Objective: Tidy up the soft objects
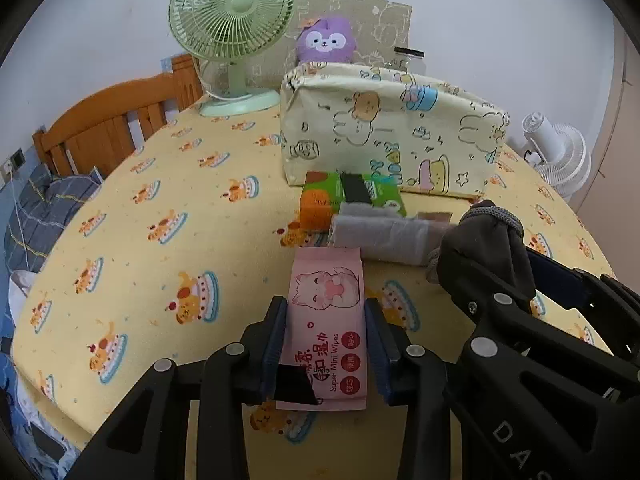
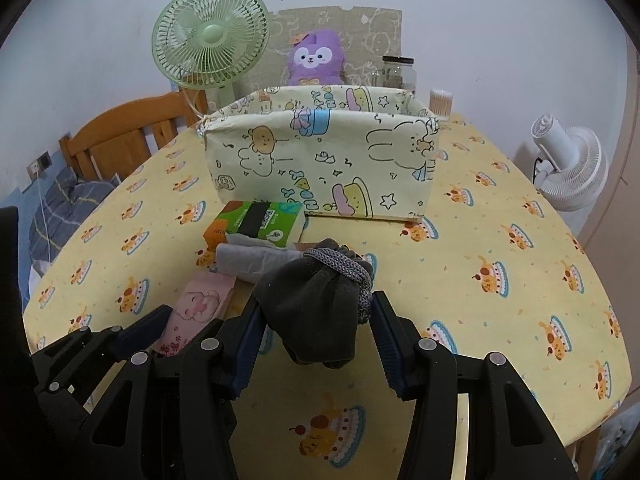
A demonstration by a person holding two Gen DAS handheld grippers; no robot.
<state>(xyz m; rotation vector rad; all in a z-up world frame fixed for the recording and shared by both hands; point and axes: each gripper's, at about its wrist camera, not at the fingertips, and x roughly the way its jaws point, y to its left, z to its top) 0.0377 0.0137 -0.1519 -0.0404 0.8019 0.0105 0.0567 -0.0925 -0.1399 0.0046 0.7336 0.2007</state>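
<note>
A pink wipes pack [image 1: 326, 320] lies on the yellow tablecloth between the fingers of my left gripper [image 1: 325, 344], which is shut on it; it also shows in the right wrist view [image 2: 200, 308]. My right gripper [image 2: 316, 336] is shut on a dark grey drawstring pouch [image 2: 316, 308], also seen in the left wrist view [image 1: 484, 256]. A grey folded cloth [image 1: 384, 236] and a green-orange tissue pack [image 1: 348, 198] lie beyond, in front of a cream cartoon-print fabric bin [image 1: 392, 128], which stands open at the top [image 2: 320, 152].
A green desk fan [image 1: 232, 24] stands at the back left. A purple plush [image 1: 326, 42], a glass jar [image 2: 396, 70] and a cotton-swab tub [image 2: 440, 100] sit behind the bin. A white fan [image 2: 568, 164] stands off the table's right edge. A wooden bed frame [image 1: 112, 120] lies left.
</note>
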